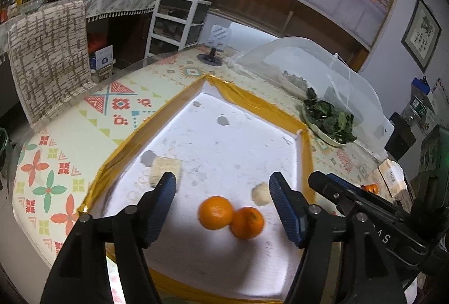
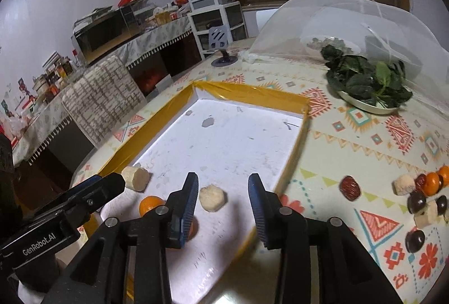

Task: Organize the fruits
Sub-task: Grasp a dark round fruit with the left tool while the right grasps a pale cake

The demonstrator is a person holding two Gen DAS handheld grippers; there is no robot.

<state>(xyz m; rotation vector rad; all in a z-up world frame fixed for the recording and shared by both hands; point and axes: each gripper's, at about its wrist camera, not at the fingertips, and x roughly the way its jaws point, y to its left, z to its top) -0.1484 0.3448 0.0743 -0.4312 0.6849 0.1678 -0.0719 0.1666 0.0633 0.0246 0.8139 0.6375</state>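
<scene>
Orange fruit: two oranges [image 1: 230,217] lie touching in the white tray [image 1: 238,141], just ahead of the left hand-held gripper [image 1: 223,189], whose jaws stand wide and empty. The right hand-held gripper [image 2: 223,191], partly open and empty, points at a pale chunk [image 2: 212,197]. Loose fruit [image 2: 421,191] waits on the surface, to the right, nearer the right hand.

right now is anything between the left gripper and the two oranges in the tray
Nothing visible. The left gripper is open above the white tray, and the two oranges lie touching each other in plain view between its fingers. The pale chunk sits just beyond them.
</scene>
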